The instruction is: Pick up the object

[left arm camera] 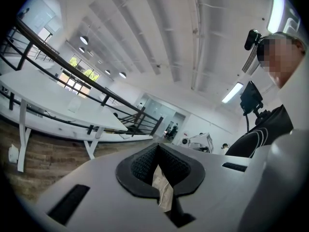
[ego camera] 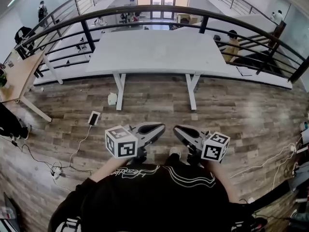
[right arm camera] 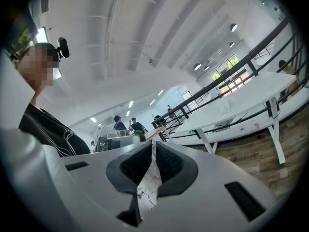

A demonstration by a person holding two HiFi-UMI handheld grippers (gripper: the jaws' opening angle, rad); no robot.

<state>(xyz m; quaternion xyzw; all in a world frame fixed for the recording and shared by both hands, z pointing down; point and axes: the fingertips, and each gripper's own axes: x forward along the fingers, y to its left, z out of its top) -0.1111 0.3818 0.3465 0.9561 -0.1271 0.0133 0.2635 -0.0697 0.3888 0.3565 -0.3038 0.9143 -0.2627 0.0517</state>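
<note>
Both grippers are held close in front of the person's body, above the wooden floor, and their tips point at each other. In the head view my left gripper [ego camera: 161, 128] has its marker cube [ego camera: 120, 141] on the left. My right gripper [ego camera: 176, 128] has its cube [ego camera: 215, 146] on the right. In the left gripper view the left gripper [left arm camera: 157, 148] is shut with nothing held. In the right gripper view the right gripper [right arm camera: 153, 144] also has its tips together, and only floor shows behind the slit. The white table [ego camera: 159, 52] ahead has a bare top, and I cannot make out an object to pick up.
A black railing [ego camera: 145, 11] runs behind the table. On the floor lie a small flat device [ego camera: 94, 117] on a cable, a white block [ego camera: 112, 99] by the table leg and a tangle of cables [ego camera: 55, 170]. A wooden desk [ego camera: 19, 76] stands at the left.
</note>
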